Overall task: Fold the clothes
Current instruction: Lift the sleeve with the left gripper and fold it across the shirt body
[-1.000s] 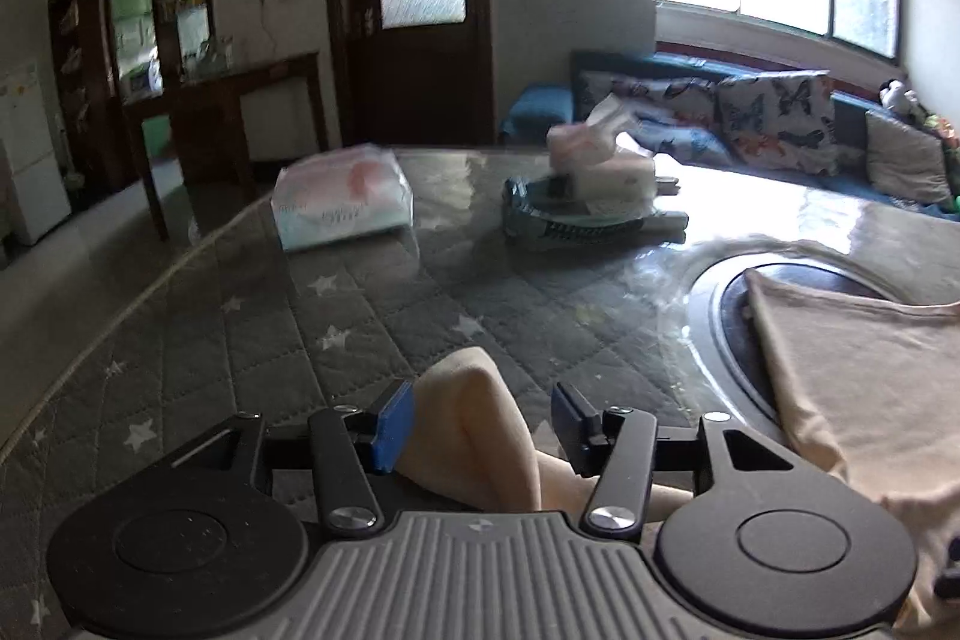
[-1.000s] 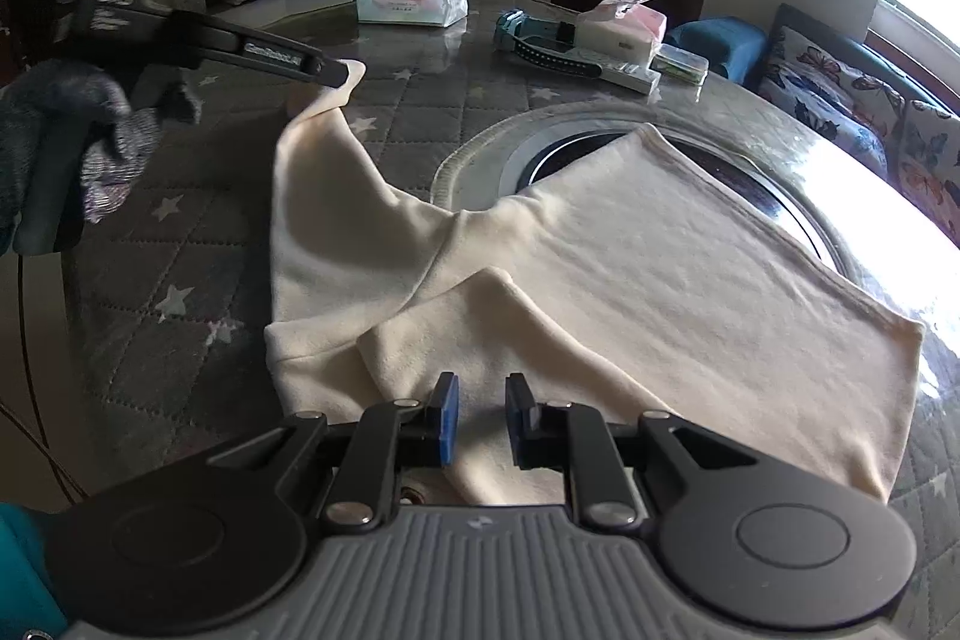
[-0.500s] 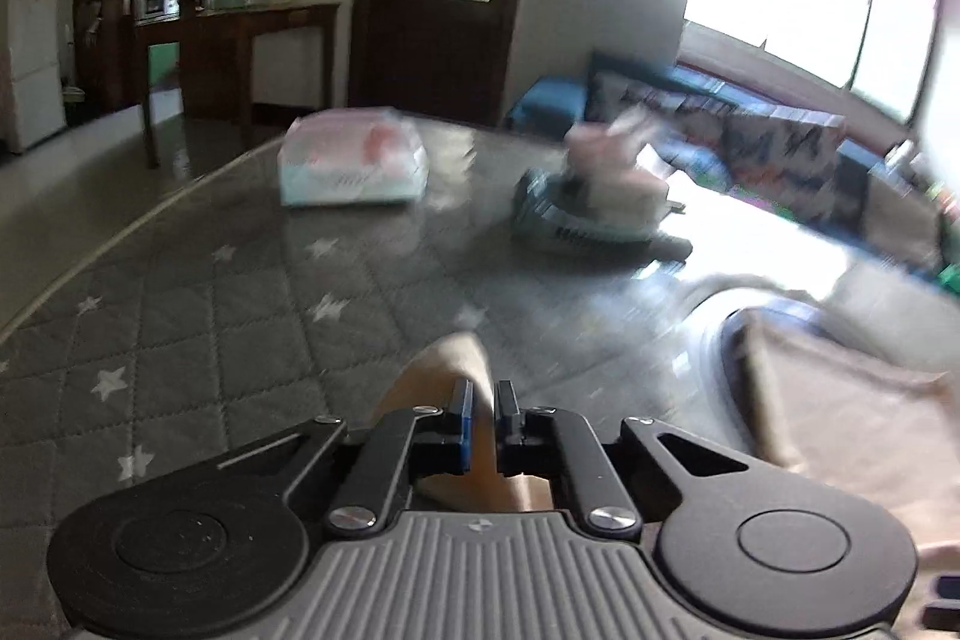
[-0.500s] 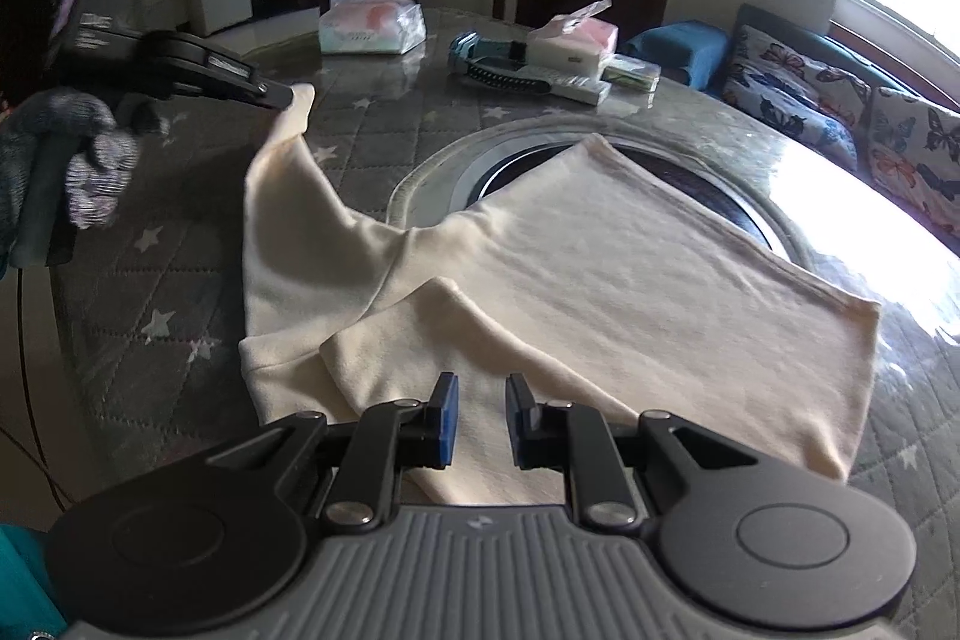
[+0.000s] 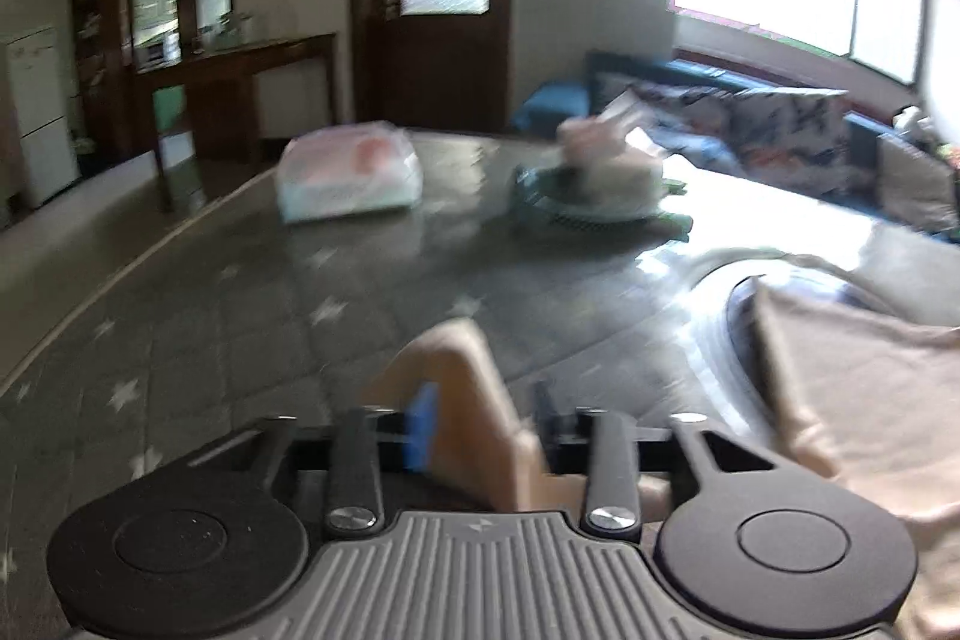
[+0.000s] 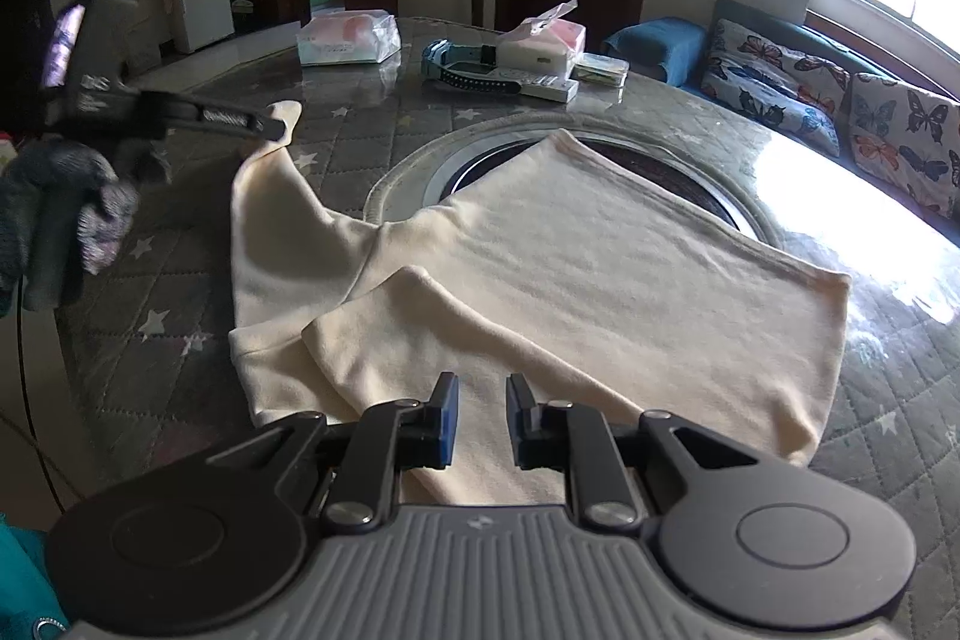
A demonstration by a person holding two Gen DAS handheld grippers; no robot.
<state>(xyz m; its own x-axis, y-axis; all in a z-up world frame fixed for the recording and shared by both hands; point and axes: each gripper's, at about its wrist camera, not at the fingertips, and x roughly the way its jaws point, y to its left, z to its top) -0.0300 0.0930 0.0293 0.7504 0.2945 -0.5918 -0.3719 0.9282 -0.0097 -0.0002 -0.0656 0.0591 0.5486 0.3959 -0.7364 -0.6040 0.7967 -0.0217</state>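
A cream long-sleeved garment (image 6: 600, 268) lies spread on the quilted grey table (image 6: 156, 292), one sleeve folded over its near part. My left gripper (image 5: 483, 421) has the other sleeve's end (image 5: 468, 388) standing between its jaws. The jaws are opening and stand apart from the cloth on the right side. In the right wrist view this left gripper (image 6: 270, 124) is held by a gloved hand (image 6: 72, 196), the sleeve tip still raised at its fingertips. My right gripper (image 6: 482, 415) hovers over the near part of the garment, its jaws a narrow gap apart with nothing pinched.
A round dark inset (image 6: 708, 172) in the table lies under the garment's far part. At the far side sit a tissue pack (image 6: 348, 37), a blue band-like object (image 6: 474, 67) and a white box (image 6: 540, 46). A sofa with butterfly cushions (image 6: 840, 100) stands to the right.
The left jaws stood wide around the sleeve, then closed on it, and now stand apart again. The right gripper's jaws keep the same narrow gap; its view has shifted slightly over the garment.
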